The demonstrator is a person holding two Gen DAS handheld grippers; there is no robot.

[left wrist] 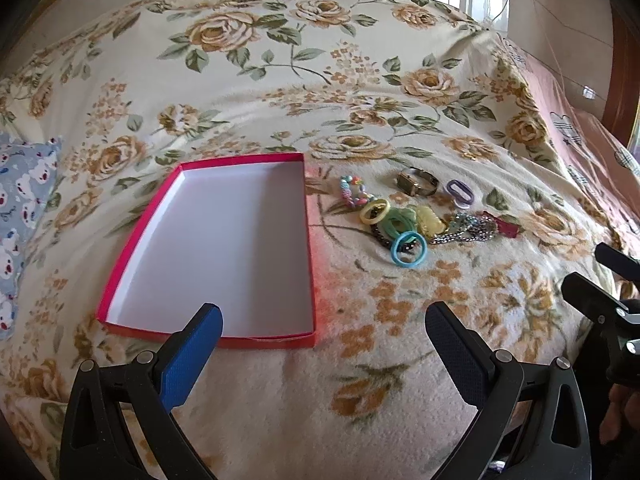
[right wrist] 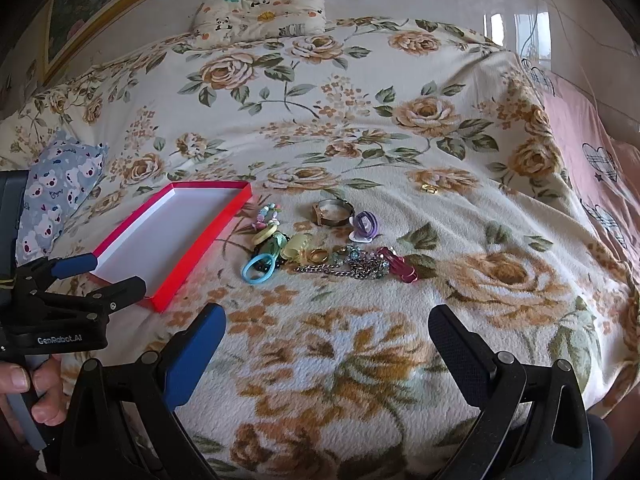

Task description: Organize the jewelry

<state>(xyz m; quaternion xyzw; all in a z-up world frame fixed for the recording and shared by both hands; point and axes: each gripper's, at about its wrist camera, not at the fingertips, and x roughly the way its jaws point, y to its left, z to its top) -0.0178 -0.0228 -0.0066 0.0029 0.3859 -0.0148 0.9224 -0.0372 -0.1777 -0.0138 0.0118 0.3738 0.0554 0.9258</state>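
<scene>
A shallow red box [left wrist: 110, 292] with a white inside lies empty on the flowered bedspread; it also shows in the right wrist view [right wrist: 208, 236]. To its right lies a heap of jewelry: a blue ring [left wrist: 408, 249] [right wrist: 258, 268], a yellow ring [left wrist: 375, 211], a beaded bracelet [left wrist: 352, 191], a watch [left wrist: 417, 182] [right wrist: 332, 212], a purple clip [left wrist: 460, 192] [right wrist: 365, 224], a silver chain [left wrist: 466, 230] [right wrist: 348, 268]. My left gripper [left wrist: 324, 320] is open and empty near the box's front edge. My right gripper [right wrist: 326, 320] is open and empty, short of the heap.
A blue bear-print cushion [left wrist: 20, 216] lies left of the box. A panda-print pillow [right wrist: 260, 12] lies at the bed's far end. A small gold piece [right wrist: 429, 188] lies apart on the bedspread. A pink sheet [right wrist: 592, 152] covers the right edge.
</scene>
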